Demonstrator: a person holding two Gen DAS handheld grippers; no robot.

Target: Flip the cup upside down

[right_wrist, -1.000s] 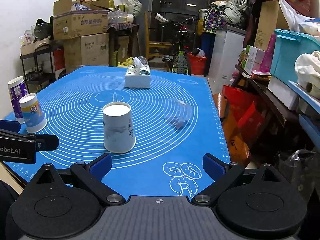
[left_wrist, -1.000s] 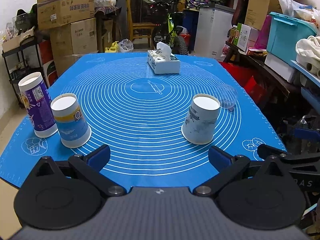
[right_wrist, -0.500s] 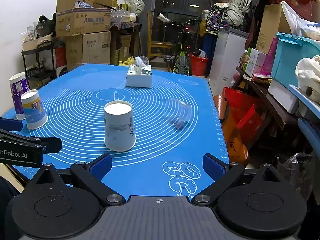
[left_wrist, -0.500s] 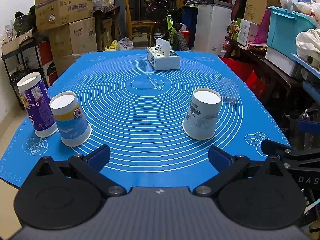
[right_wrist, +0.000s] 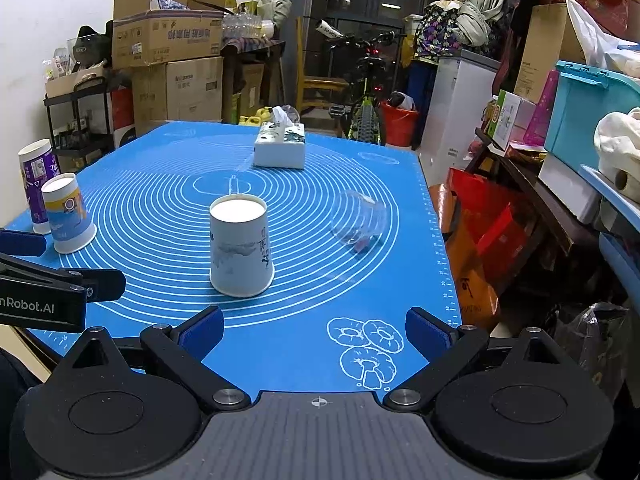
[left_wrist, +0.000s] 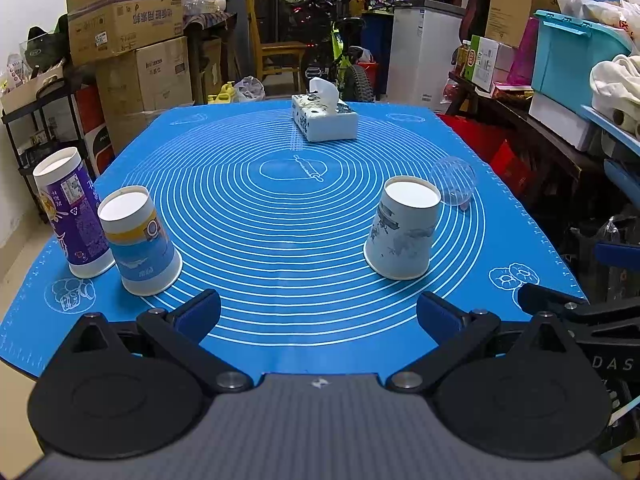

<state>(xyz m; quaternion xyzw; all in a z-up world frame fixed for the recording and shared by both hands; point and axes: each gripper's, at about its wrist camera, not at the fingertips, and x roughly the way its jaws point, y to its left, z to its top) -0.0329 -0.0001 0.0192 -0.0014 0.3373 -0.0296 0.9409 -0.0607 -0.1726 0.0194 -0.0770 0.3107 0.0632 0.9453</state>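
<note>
A white paper cup with grey ink print (left_wrist: 404,232) (right_wrist: 241,249) stands upside down on the blue mat (left_wrist: 280,216) (right_wrist: 320,280). A blue and yellow paper cup (left_wrist: 138,240) (right_wrist: 68,218) and a taller purple cup (left_wrist: 70,212) (right_wrist: 35,178) stand upside down at the mat's left edge. A clear plastic cup (left_wrist: 454,186) (right_wrist: 359,220) lies on its side right of the white cup. My left gripper (left_wrist: 318,314) is open and empty at the near edge. My right gripper (right_wrist: 314,330) is open and empty, near the white cup.
A tissue box (left_wrist: 324,118) (right_wrist: 281,145) sits at the mat's far end. Cardboard boxes (left_wrist: 128,28) and a shelf stand to the left, a bicycle (left_wrist: 340,52) and white cabinet behind, bins and clutter (left_wrist: 576,64) along the right side.
Both grippers have drifted slightly nearer and lower over the mat, so the cups look a little bigger. Nothing on the mat has moved. Both grippers stay open.
</note>
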